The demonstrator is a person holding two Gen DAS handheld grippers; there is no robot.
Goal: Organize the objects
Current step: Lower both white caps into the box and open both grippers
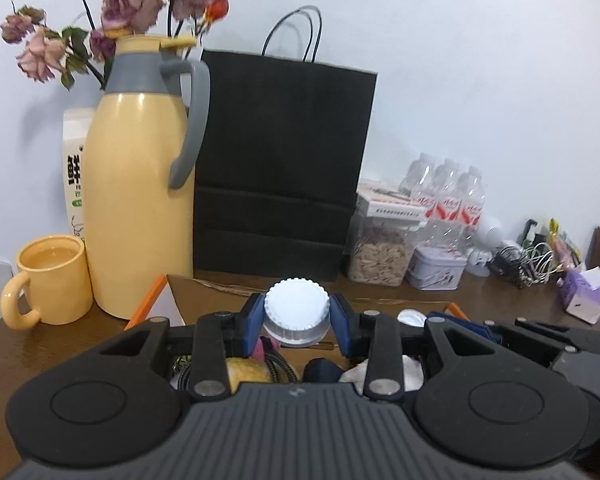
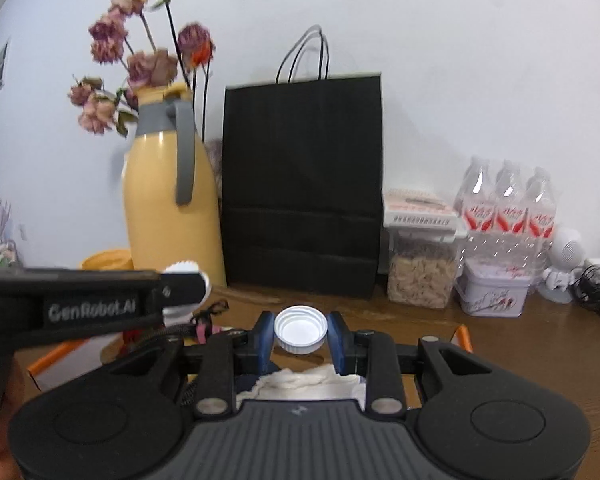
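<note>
1. The black paper bag (image 1: 284, 160) stood against the wall directly ahead, the yellow thermos (image 1: 140, 200) to its left; both would block any forward reach.
2. An open cardboard box (image 1: 204, 300) of mixed items lay below both grippers, probably where the lids came from.
3. The left gripper (image 1: 296, 320) clamped a white ribbed lid (image 1: 296, 308), held top outward above the box.
4. The right gripper (image 2: 300, 334) clenched a smaller white cap (image 2: 300, 330), hollow side facing the camera.

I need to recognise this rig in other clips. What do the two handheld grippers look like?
Both match: a grey ribbed body, two round black lobes, black linkage bars with silver pivots and blue fingers. Seen from the right wrist, the left gripper bears white "GenRobot.AI" lettering on its side. No cables or sleeves show.
</note>
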